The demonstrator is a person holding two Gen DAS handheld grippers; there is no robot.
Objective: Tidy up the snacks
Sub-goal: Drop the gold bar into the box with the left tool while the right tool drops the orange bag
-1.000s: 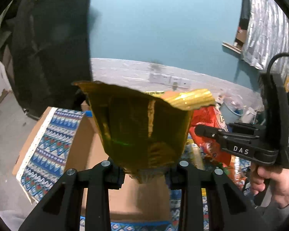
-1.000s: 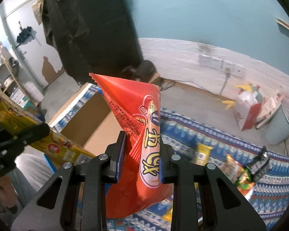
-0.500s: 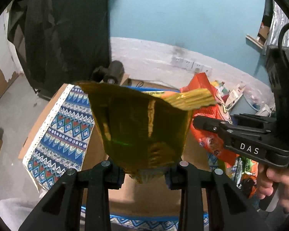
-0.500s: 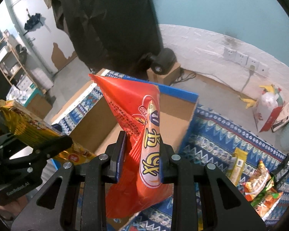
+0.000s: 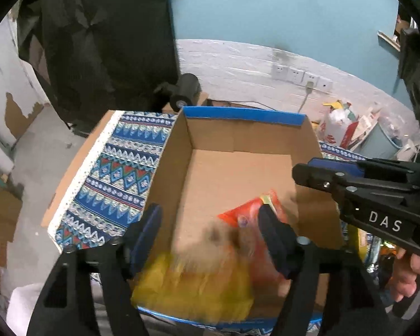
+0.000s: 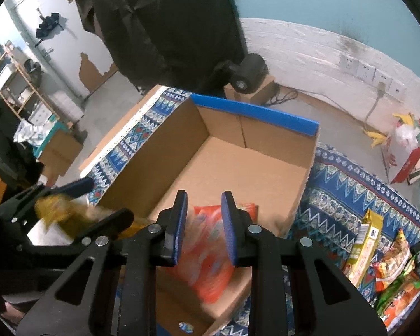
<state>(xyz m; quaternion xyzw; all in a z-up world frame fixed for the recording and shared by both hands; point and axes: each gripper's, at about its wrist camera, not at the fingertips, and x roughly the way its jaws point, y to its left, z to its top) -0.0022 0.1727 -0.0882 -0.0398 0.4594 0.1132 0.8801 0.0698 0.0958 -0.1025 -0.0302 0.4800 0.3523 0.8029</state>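
An open cardboard box (image 5: 238,137) with a blue rim sits on a patterned cloth; it also shows in the right wrist view (image 6: 254,117). My left gripper (image 5: 210,218) is open above the box's near end, and a blurred yellow snack bag (image 5: 193,285) drops below it. My right gripper (image 6: 204,212) is open, and a blurred orange snack bag (image 6: 210,260) falls inside the box under it. The orange bag (image 5: 254,212) also shows in the left wrist view. The right gripper (image 5: 316,170) reaches in from the right there.
Several loose snack packs (image 6: 378,254) lie on the blue patterned cloth (image 6: 350,190) right of the box. A black round device (image 6: 249,72) stands on a small carton behind the box. A dark curtain (image 5: 103,42) hangs at the back left.
Both grippers tilted down over the box and opened. The yellow bag left my left gripper and the orange bag left my right gripper; both are dropping into the box.
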